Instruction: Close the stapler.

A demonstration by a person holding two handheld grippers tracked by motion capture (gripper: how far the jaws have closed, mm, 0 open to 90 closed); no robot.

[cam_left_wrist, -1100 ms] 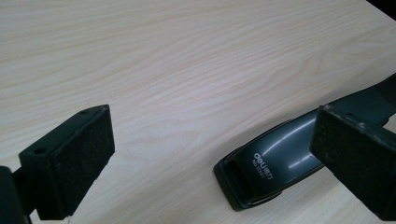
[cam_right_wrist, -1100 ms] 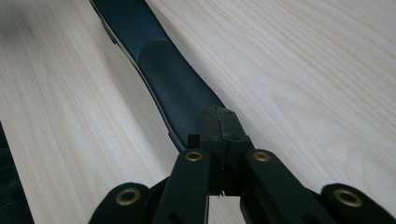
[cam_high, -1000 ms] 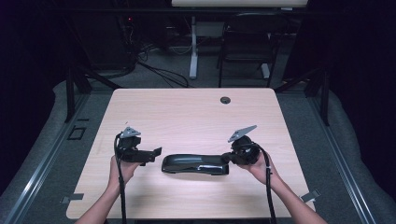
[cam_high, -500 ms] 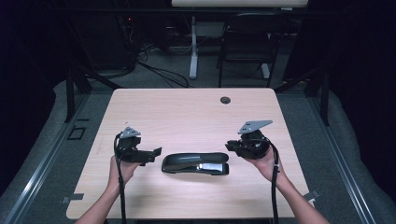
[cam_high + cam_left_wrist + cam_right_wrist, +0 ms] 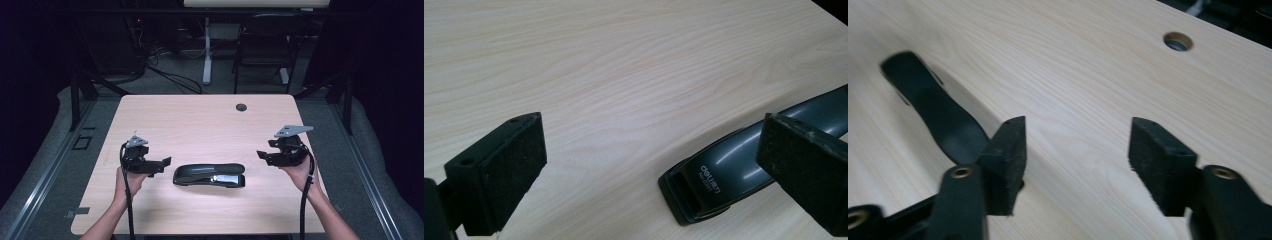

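Stapler (image 5: 209,175) lies flat mid-bench (image 5: 200,120), rigid, glossy, likely slippery; left tool (image 5: 164,162) at nine o'clock, right tool (image 5: 262,155) at three, both agape: grip its narrow sides.

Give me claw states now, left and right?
Left claw: open, holding nothing, beside the stapler.
Right claw: open, holding nothing.

surface: wooden table (image 5: 200,120) | on it: black stapler (image 5: 209,175)

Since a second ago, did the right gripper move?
Yes. The right gripper pulled right, away from the stapler, toward the table edge; stapler unmoved.
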